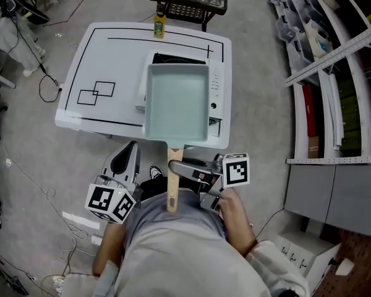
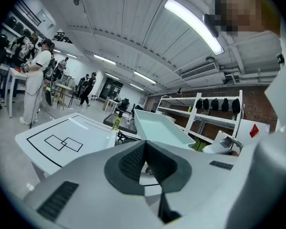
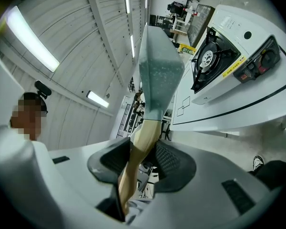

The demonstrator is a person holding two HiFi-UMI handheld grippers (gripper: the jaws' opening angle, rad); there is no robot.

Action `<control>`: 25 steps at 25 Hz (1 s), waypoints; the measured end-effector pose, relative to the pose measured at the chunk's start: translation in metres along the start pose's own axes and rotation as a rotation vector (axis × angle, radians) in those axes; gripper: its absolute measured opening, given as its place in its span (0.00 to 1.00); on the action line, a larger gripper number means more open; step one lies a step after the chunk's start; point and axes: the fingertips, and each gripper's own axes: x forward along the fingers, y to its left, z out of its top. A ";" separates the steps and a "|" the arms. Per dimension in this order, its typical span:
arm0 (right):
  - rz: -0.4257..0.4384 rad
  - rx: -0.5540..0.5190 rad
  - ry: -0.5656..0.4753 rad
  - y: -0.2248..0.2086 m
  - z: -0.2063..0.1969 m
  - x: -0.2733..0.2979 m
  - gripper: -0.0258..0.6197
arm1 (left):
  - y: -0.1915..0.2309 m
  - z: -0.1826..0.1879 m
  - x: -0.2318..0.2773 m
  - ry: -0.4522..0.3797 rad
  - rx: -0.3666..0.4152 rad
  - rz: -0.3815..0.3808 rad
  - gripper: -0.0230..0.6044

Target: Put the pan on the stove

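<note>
**Pan held over the stove, ready to set down**

The right gripper [image 1: 176,167] has its jaws clamped on the wooden handle [image 1: 172,193] of the pan [image 1: 177,101]. The pan hangs over the stove [image 1: 216,85] near the table's [image 1: 99,54] right edge, seemingly clear of the burner [image 3: 206,61]. The gripper should level the pan, centre it on the burner and lower it gently before letting go. The left gripper [image 2: 145,149] is closed on nothing. Print on the stove's yellow strip [image 3: 230,66] and the bottle [image 1: 159,23] is too small to read.
</note>
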 end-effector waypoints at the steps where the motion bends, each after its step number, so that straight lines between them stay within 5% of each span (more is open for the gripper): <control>1: -0.002 0.003 -0.004 -0.001 0.001 0.002 0.29 | 0.003 0.000 0.000 -0.002 0.000 -0.002 0.03; 25: -0.001 -0.014 -0.048 -0.011 0.039 0.033 0.29 | 0.047 0.004 0.001 0.026 -0.017 0.005 0.03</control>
